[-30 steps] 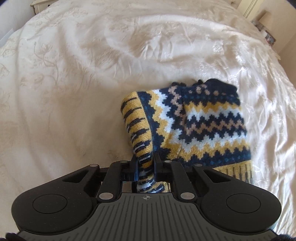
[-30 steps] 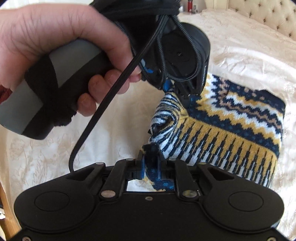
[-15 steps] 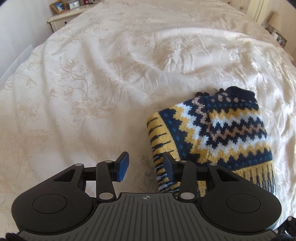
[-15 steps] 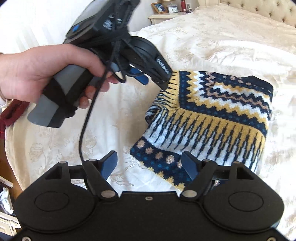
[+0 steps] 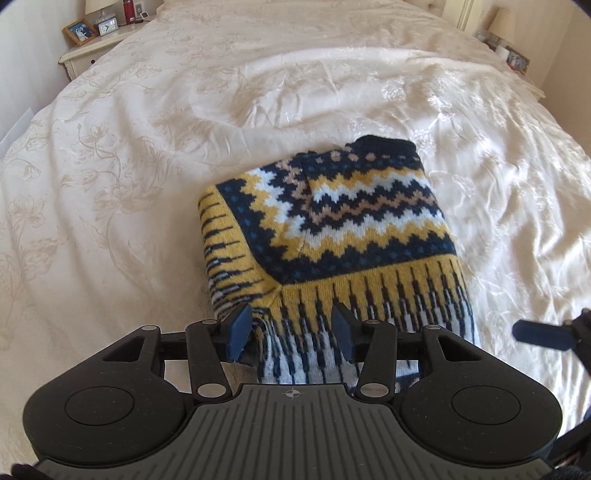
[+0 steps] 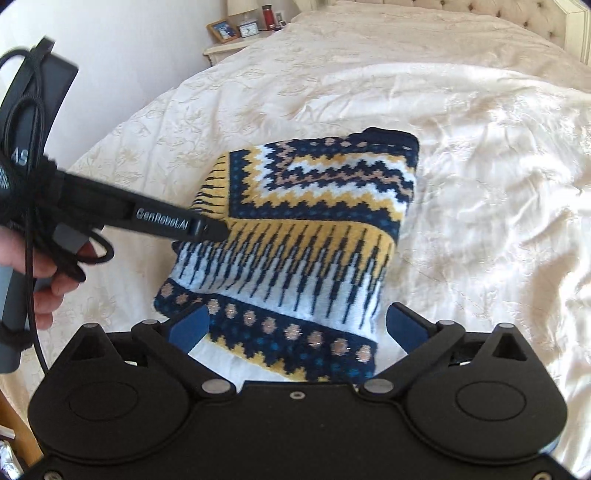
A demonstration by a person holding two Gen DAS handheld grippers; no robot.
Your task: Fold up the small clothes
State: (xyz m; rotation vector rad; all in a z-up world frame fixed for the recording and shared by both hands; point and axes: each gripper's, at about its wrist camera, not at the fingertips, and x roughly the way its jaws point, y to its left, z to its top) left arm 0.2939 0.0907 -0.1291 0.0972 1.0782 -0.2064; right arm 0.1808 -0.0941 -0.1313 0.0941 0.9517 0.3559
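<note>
A small knitted jumper in navy, yellow, white and tan zigzags lies folded on the cream bedspread. My left gripper hovers open over the jumper's near left corner, nothing between its fingers. My right gripper is open wide above the jumper's near hem, holding nothing. In the right wrist view the left gripper's body reaches in from the left, held by a hand, its tip over the jumper's left edge. One blue fingertip of the right gripper shows at the right edge of the left wrist view.
The bedspread stretches away on all sides of the jumper. A bedside table with a photo frame, clock and red bottle stands at the far left. A tufted headboard is at the far right.
Both grippers were shut on the jumper's folded edge a second ago. They have let go, opened and drawn back, and the jumper now lies flat on the bed.
</note>
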